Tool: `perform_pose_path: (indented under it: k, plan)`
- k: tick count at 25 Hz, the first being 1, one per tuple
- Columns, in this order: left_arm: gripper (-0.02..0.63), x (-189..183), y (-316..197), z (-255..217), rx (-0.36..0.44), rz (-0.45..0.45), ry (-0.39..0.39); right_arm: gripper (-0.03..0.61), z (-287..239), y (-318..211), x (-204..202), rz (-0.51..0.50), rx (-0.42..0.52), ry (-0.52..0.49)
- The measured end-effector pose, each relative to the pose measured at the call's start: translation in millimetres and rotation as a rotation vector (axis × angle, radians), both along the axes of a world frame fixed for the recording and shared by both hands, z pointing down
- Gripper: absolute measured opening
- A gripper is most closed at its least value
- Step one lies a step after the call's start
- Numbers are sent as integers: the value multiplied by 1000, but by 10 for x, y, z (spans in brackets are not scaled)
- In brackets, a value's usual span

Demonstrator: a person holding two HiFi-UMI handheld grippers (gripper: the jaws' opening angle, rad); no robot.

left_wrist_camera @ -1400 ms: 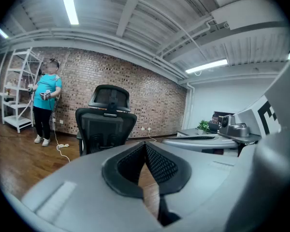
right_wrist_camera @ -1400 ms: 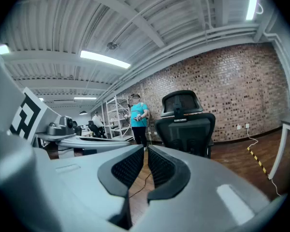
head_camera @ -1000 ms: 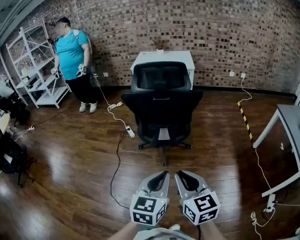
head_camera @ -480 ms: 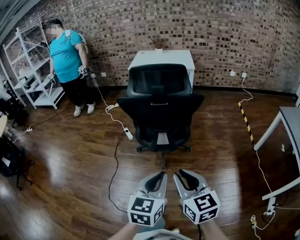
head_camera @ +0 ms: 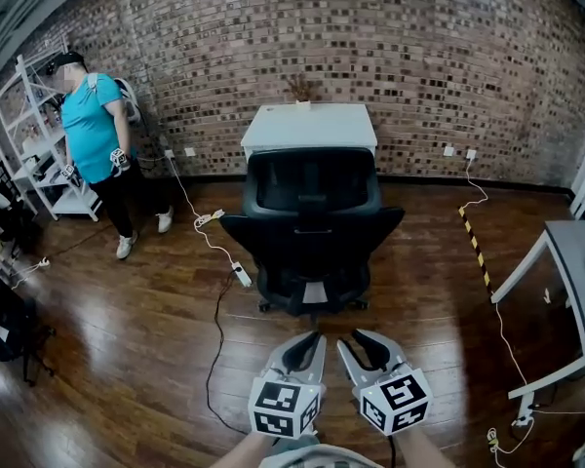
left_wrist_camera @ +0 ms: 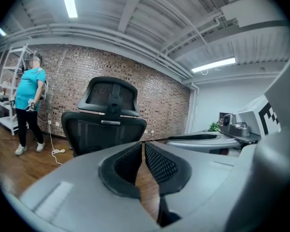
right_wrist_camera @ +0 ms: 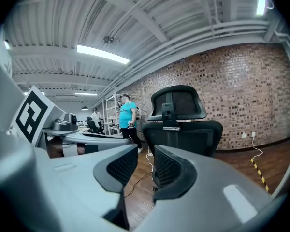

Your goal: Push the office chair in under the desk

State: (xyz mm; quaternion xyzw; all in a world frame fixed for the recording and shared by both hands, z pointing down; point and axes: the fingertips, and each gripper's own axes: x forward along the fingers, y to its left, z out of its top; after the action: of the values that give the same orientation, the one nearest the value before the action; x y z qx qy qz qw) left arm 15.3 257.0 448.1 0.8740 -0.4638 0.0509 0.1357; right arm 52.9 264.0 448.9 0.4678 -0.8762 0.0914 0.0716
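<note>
A black office chair [head_camera: 312, 232] stands on the wood floor with its back toward me. Its seat faces a white desk [head_camera: 310, 125] set against the brick wall. Both grippers hover side by side in front of me, short of the chair and not touching it. My left gripper [head_camera: 315, 342] is shut with nothing in it, and in the left gripper view the chair [left_wrist_camera: 106, 117] rises beyond the gripper [left_wrist_camera: 142, 148]. My right gripper [head_camera: 352, 340] has its jaws opening, with nothing between them. In the right gripper view the chair [right_wrist_camera: 181, 124] stands past the gripper [right_wrist_camera: 146, 153].
A person in a teal shirt [head_camera: 93, 144] stands at the left by a white shelf rack [head_camera: 34, 130]. A power strip with its cable [head_camera: 239, 273] lies left of the chair. A grey desk [head_camera: 575, 252] stands at the right edge, and yellow-black floor tape [head_camera: 476, 244] runs beside it.
The chair and desk now appear nearer to me and the grippers. The person in teal has shifted left in view, toward the shelf.
</note>
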Motion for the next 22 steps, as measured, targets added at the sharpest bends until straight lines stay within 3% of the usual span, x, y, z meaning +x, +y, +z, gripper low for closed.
perform_pose_path:
  k: [10, 22]
  plan:
    - [34, -362, -680, -169, 42, 38, 13, 133, -203, -662, -128, 82, 48, 13]
    - [72, -768, -1333, -414, 127, 8, -5, 170, -418, -1175, -95, 124, 119, 36]
